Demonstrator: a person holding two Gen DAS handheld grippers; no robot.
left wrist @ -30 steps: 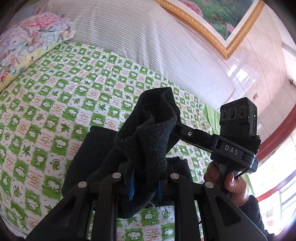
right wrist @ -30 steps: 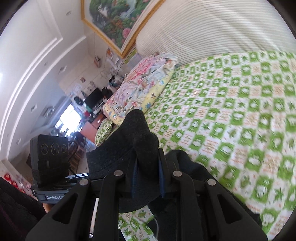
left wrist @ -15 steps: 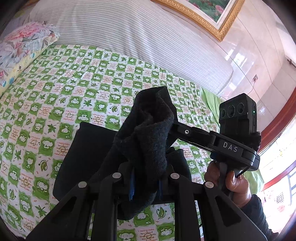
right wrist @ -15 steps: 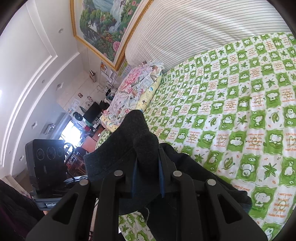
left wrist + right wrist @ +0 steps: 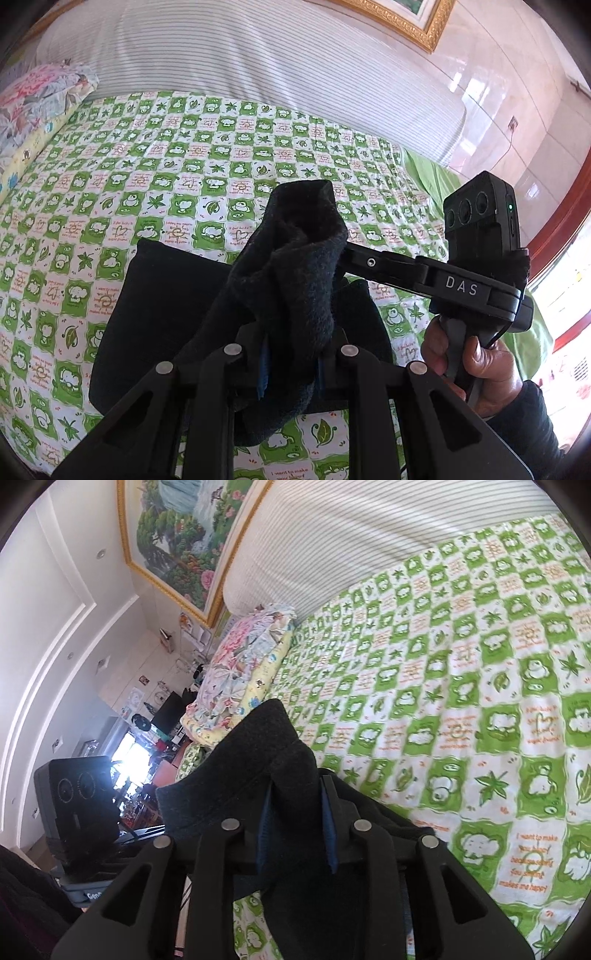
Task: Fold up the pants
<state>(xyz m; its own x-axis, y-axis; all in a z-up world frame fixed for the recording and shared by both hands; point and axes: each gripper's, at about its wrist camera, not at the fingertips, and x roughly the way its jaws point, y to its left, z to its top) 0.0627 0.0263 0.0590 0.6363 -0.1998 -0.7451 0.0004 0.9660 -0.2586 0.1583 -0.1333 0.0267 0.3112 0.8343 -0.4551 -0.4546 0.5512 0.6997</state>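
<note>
The dark pants (image 5: 166, 302) lie partly flat on the green-and-white patterned bedsheet (image 5: 147, 184). One bunched edge is lifted off the bed. My left gripper (image 5: 291, 354) is shut on that bunch, which stands up between its blue pads. My right gripper (image 5: 297, 830) has the same dark fabric (image 5: 258, 760) between its pads. Its jaws are opening, with the cloth still touching both pads. In the left wrist view the right gripper's body (image 5: 472, 288) reaches into the bunch from the right, with a hand (image 5: 476, 362) around its handle.
A floral pillow (image 5: 37, 96) (image 5: 243, 672) lies at the bed's left side. A striped padded headboard (image 5: 258, 74) rises behind the sheet, with a gold-framed painting (image 5: 177, 535) above it. Tiled wall and a red door frame (image 5: 554, 221) stand to the right.
Both grippers have sunk toward the bed and moved forward with the bunched fabric. The right gripper's pads stand a little wider apart than before. The left grip looks unchanged.
</note>
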